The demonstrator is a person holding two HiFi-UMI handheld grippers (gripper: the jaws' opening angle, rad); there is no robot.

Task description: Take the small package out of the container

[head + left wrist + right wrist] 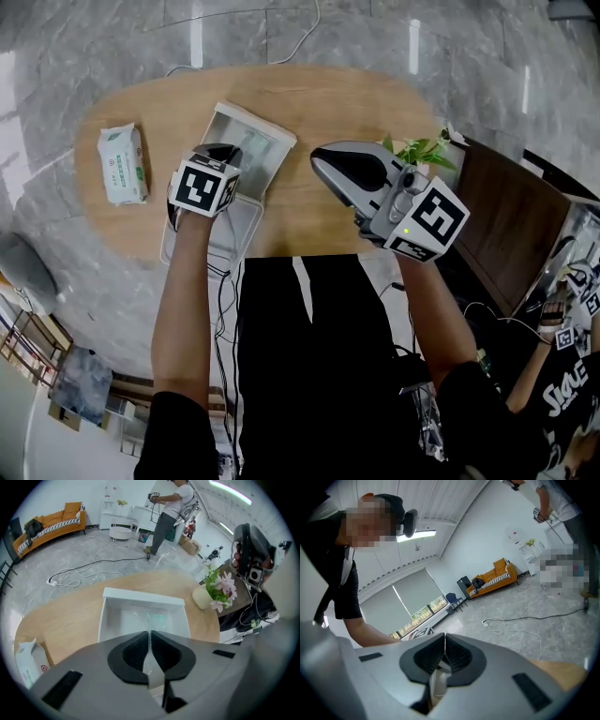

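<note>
A white rectangular container (246,141) lies on the oval wooden table (319,94). In the left gripper view a clear plastic small package (157,617) with a greenish print lies inside the container (140,595). A strip of its film runs up between the jaws. My left gripper (221,153) hangs over the container's near end, its jaws (151,635) pinched together on that film. Off to the right, my right gripper (321,161) is held above the table, apart from the container. It (445,637) is shut with nothing between its pads and points out into the room.
A white and green pack of wipes (123,163) lies at the table's left end, also seen in the left gripper view (28,660). A small potted plant (422,150) stands at the right edge beside a dark cabinet (511,220). Cables trail across the grey floor.
</note>
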